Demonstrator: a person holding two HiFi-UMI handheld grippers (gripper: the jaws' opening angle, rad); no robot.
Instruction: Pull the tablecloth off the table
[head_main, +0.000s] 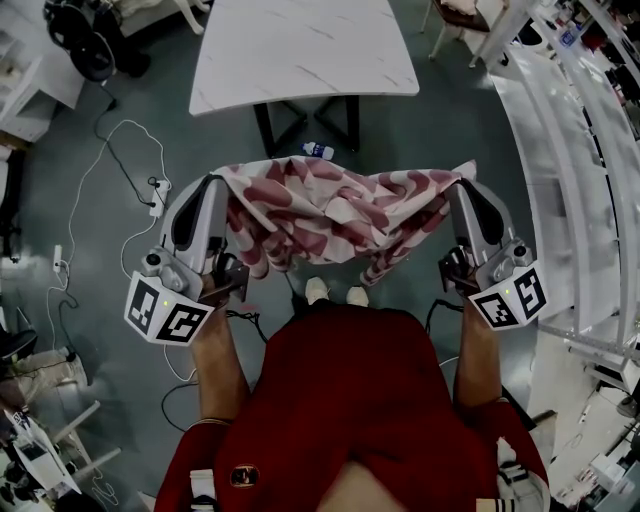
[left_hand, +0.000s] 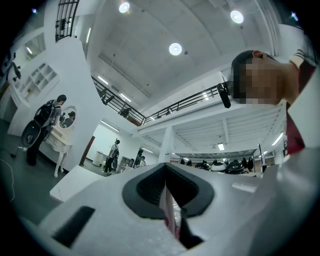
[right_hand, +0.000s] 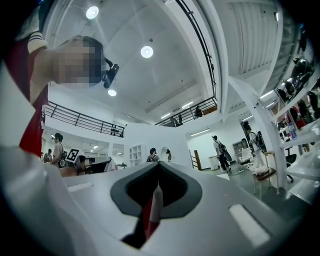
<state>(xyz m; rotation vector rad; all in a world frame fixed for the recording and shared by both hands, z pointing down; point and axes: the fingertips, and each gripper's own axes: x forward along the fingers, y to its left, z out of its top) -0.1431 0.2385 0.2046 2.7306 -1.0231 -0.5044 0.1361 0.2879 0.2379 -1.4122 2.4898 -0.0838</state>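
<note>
Two grippers are clenched on the tablecloth (head_main: 330, 215): the left gripper (head_main: 222, 182) pinches one edge of it, the right gripper (head_main: 462, 186) the other. The red-and-white cloth hangs bunched between them, off the table. Beyond it a bottle (head_main: 318, 151) lies on the floor, then the white table (head_main: 300, 50).

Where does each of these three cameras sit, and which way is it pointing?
Head view: on the person's head, looking down at the tablecloth stretched between left tool and right tool, near the table; forearms, red shirt and shoes show.
Left gripper view: rides the left tool, facing up at the ceiling; its shut jaws pinch cloth; the person's red sleeve shows.
Right gripper view: rides the right tool, also facing up; same pinch, same person.
Shared: both gripper views show the person from below and pinched tablecloth.
</note>
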